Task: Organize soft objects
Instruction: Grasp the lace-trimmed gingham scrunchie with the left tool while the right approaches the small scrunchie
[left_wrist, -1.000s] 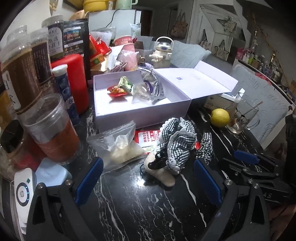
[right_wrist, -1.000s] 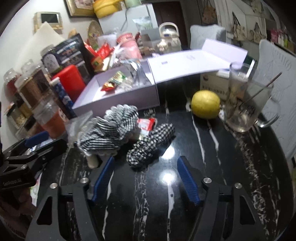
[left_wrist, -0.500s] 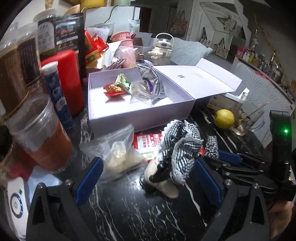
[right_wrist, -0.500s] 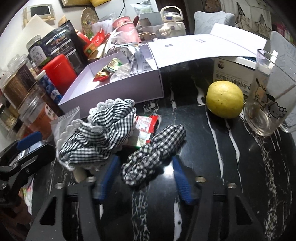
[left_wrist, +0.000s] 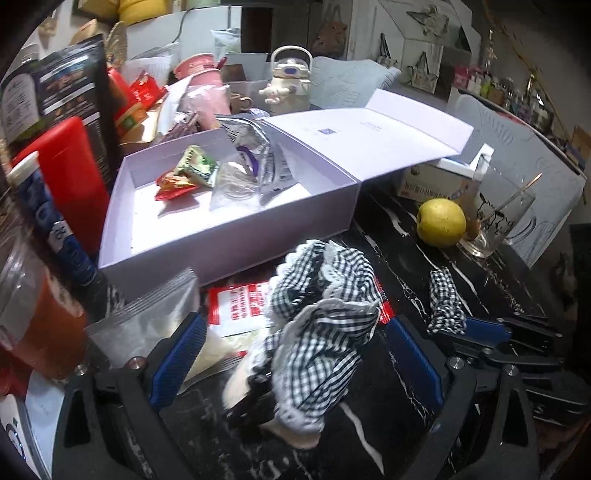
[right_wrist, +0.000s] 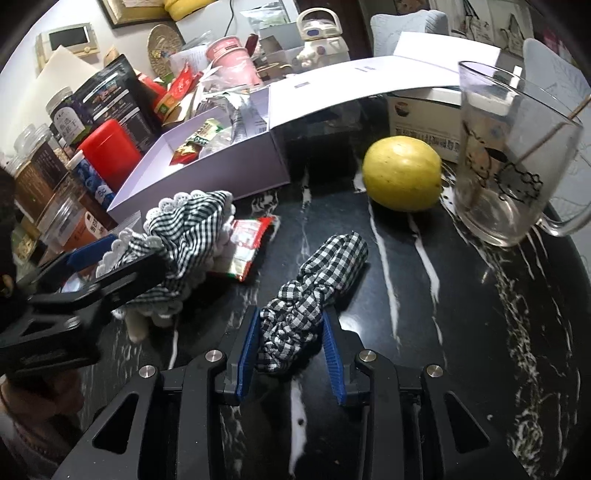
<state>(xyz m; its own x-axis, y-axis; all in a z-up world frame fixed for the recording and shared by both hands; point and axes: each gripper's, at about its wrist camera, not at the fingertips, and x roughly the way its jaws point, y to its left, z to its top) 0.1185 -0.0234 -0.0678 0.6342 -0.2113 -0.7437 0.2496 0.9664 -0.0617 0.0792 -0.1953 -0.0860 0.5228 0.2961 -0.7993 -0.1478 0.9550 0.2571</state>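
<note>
Closing our right gripper (right_wrist: 291, 347) around the limp checked scrunchie (right_wrist: 314, 288) mid-counter, we left our left gripper (left_wrist: 295, 362) open, straddling frilly cloth (left_wrist: 317, 325).

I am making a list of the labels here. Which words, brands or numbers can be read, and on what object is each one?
None can be read with certainty.
Red packet: white print, blurred.
Black pouch: text too small.
Carton behind the lemon: characters blurred.
Blue tube: marks unclear.
Open box lid: tiny logo, illegible.
Glass mug: cartoon drawing only.
</note>
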